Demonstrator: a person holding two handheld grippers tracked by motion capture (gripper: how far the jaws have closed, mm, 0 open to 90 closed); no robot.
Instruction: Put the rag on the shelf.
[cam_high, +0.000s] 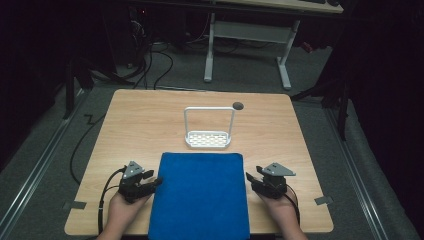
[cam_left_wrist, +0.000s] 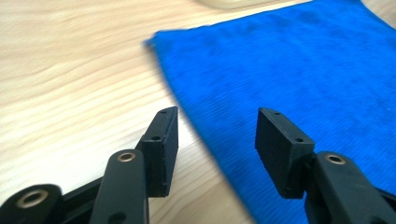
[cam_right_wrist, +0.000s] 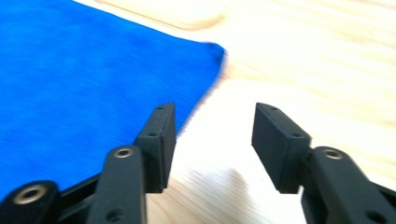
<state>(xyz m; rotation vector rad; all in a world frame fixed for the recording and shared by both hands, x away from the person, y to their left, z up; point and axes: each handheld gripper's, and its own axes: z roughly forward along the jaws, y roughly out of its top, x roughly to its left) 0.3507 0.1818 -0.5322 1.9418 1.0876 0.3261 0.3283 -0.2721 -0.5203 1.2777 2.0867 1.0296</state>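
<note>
A blue cloth (cam_high: 200, 192) lies flat on the near half of the wooden table (cam_high: 145, 115), reaching the front edge. My left gripper (cam_high: 156, 182) sits at the cloth's left edge, open, its jaws straddling that edge (cam_left_wrist: 205, 140) with nothing held. At the cloth's right edge my right gripper (cam_high: 249, 178) is open too, low over bare wood beside the blue cloth (cam_right_wrist: 84, 84). A white rack (cam_high: 208, 131) with a tall wire handle stands just beyond the cloth's far edge.
A small dark round spot (cam_high: 238, 105) marks the table behind the rack. Past the table's far edge a white desk frame (cam_high: 247, 42) stands on grey carpet, with cables (cam_high: 155, 62) on the floor.
</note>
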